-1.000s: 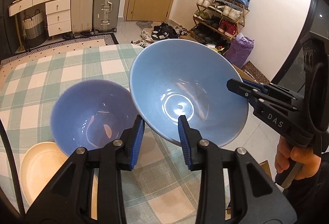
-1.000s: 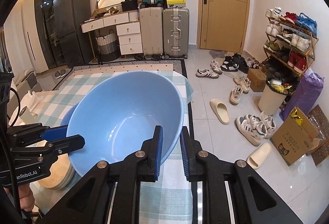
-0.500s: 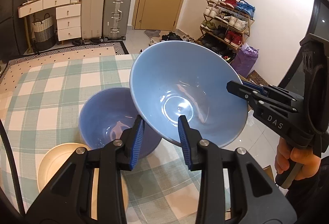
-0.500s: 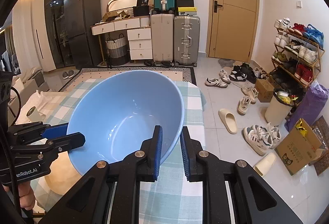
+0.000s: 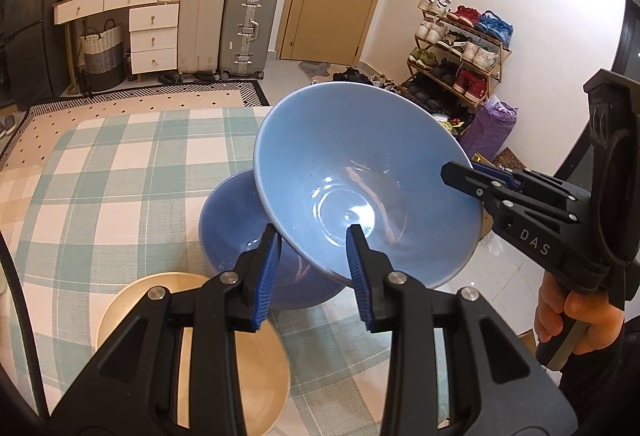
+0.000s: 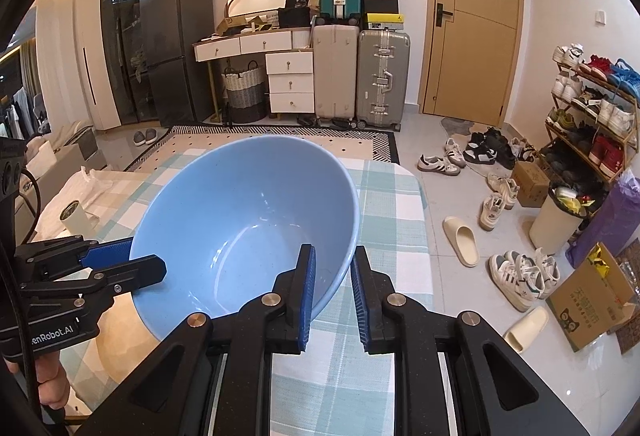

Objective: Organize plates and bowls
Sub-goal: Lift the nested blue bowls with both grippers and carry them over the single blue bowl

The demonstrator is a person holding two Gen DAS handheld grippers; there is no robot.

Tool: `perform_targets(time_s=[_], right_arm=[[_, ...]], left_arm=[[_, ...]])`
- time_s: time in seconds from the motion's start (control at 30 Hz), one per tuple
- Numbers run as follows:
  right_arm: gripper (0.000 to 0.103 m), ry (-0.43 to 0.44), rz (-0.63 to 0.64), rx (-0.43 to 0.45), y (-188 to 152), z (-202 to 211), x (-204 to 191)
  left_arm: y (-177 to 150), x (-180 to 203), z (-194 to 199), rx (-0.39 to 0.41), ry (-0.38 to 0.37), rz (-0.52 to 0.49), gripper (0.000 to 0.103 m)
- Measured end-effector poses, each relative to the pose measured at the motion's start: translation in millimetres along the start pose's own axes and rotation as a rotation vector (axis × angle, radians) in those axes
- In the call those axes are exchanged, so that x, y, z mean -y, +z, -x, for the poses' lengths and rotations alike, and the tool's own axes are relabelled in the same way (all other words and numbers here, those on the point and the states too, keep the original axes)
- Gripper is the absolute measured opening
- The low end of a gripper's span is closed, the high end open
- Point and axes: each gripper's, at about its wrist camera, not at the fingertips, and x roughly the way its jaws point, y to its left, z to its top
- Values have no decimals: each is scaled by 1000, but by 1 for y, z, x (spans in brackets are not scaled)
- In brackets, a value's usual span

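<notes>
A light blue bowl [image 5: 360,179] was held tilted in the air above the checked tablecloth [image 5: 120,171], gripped on opposite sides of its rim by both grippers. The left gripper [image 5: 312,268] was clamped narrow on the near rim, one pad inside the bowl and one outside. The right gripper [image 6: 332,290] was closed tight on the rim at the other side, likewise with one pad inside and one outside. A darker blue bowl [image 5: 236,224] stood on the tablecloth directly beneath and partly behind the raised bowl; whether the two touched could not be told. A cream plate [image 5: 132,300] lay just beside the darker bowl, nearer the left camera. A hand [image 5: 572,316] was seen on the right gripper's handle.
</notes>
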Motion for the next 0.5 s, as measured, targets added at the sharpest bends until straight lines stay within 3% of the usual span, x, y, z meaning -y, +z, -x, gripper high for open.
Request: perform_targets(time_s=[0.5], right_arm=[[19, 20, 30, -62, 0, -46, -31]], left_arm=[[-11, -36, -21, -26, 50, 37, 30]])
